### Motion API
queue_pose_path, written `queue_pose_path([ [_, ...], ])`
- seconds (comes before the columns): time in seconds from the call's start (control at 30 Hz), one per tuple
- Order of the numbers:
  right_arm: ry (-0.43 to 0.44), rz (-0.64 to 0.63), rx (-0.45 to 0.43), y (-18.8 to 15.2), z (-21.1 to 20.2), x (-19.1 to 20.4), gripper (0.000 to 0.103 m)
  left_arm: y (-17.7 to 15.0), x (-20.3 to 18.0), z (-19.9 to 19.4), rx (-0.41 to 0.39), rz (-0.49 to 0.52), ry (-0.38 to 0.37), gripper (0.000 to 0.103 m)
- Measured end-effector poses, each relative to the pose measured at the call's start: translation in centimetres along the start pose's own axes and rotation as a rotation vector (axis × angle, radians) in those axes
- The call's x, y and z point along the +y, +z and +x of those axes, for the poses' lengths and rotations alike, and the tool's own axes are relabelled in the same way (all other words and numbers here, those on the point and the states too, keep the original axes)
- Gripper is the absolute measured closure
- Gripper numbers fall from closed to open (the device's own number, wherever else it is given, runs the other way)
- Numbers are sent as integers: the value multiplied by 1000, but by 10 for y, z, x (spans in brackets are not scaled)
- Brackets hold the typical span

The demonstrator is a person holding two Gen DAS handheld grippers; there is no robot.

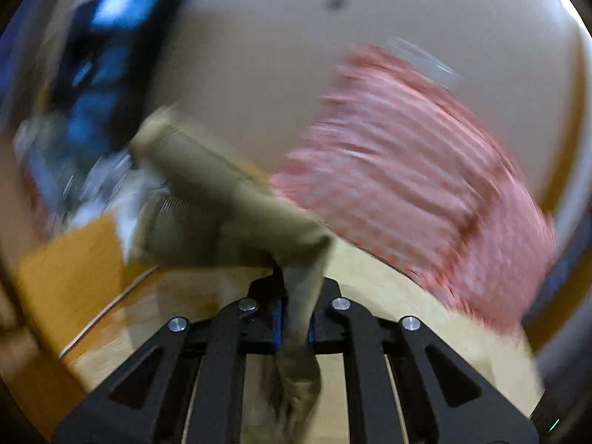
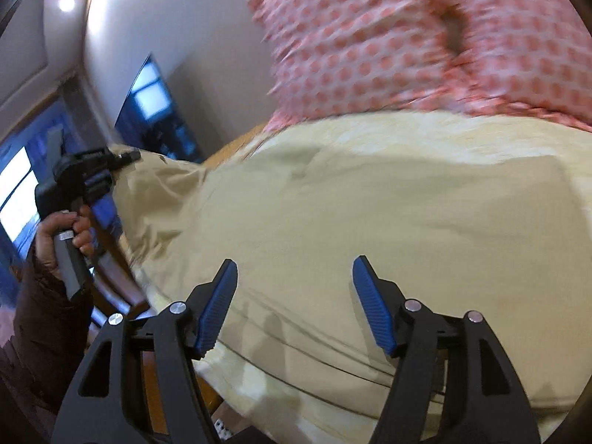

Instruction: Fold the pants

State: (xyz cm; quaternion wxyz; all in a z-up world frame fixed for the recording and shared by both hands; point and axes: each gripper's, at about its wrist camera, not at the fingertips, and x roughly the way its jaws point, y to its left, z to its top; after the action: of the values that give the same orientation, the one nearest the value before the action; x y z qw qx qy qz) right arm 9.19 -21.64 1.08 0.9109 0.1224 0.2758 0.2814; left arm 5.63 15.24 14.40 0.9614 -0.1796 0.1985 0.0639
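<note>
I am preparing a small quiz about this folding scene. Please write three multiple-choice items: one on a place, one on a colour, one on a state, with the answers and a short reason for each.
1. Where does the patterned pillow lie, seen from the right wrist?
A. beyond the pants, at the far end of the bed
B. under the pants
C. on the floor

2. What colour are the pants?
A. dark blue
B. khaki
C. black

3. How is the right hand-held gripper?
A. shut on the pants
B. open, holding nothing
C. shut on the pillow

Answers:
1 A: the pink patterned pillow sits above the pale bedsheet.
2 B: the pants clamped in the left hand-held gripper are khaki.
3 B: the right hand-held gripper shows its blue pads wide apart.
</note>
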Motion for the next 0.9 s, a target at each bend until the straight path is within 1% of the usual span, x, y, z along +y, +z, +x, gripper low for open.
queue_pose_path([
  [0.03,-29,25,-29,1,-12,-10,36,-3,-29,1,-1,77,-25,94],
  [0.07,-64,54,-59,1,-24,-21,36,-12,-70,1,3,184,-78,94],
  [0.1,-117,97,-100,0,-41,-37,36,-27,-106,0,19,271,-147,93],
  [0.13,-151,127,-124,-1,-52,-47,36,-36,-126,1,37,316,-191,93],
  [0.17,-198,167,-153,-2,-65,-61,36,-64,-164,3,98,408,-282,92],
  [0.2,-229,192,-167,-3,-74,-70,36,-83,-183,6,142,460,-326,92],
  [0.23,-280,232,-183,-6,-86,-85,36,-114,-207,10,206,535,-380,91],
  [0.27,-302,253,-187,-8,-93,-92,36,-138,-220,13,250,592,-409,91],
  [0.3,-323,279,-191,-10,-99,-100,36,-166,-233,17,312,655,-443,91],
  [0.33,-342,308,-196,-13,-106,-108,36,-186,-239,21,370,684,-468,91],
  [0.37,-355,329,-200,-16,-112,-114,36,-199,-241,24,405,691,-476,91],
  [0.4,-363,343,-201,-16,-115,-118,36,-208,-241,23,392,700,-461,91],
  [0.43,-363,348,-201,-17,-116,-121,36,-209,-241,20,366,712,-452,91],
  [0.5,-354,354,-204,-14,-116,-127,36,-202,-238,18,368,692,-452,91],
  [0.53,-331,359,-205,-12,-116,-129,36,-200,-238,13,358,686,-450,91],
  [0.57,-293,370,-204,-9,-115,-132,36,-204,-242,7,344,711,-442,91],
  [0.6,-226,392,-199,-4,-112,-135,36,-211,-241,3,343,738,-443,89],
  [0.63,-179,408,-185,2,-107,-137,35,-215,-242,-1,355,760,-460,82],
  [0.67,-121,430,-154,7,-99,-139,32,-216,-243,-3,373,755,-485,81],
  [0.7,-95,442,-135,11,-94,-141,32,-214,-241,-8,389,731,-517,78],
  [0.73,-68,456,-99,16,-86,-144,32,-203,-230,-13,399,676,-554,74],
  [0.77,-61,460,-67,20,-78,-147,32,-192,-223,-14,396,631,-574,71],
  [0.8,-79,459,-36,23,-71,-149,32,-179,-211,-15,382,581,-579,62],
  [0.83,-87,450,-11,26,-65,-151,32,-164,-199,-12,360,531,-563,52],
  [0.87,-91,442,14,28,-57,-153,33,-140,-176,-6,330,452,-513,48],
  [0.9,-92,439,29,30,-51,-154,33,-128,-163,-1,319,416,-480,43],
])
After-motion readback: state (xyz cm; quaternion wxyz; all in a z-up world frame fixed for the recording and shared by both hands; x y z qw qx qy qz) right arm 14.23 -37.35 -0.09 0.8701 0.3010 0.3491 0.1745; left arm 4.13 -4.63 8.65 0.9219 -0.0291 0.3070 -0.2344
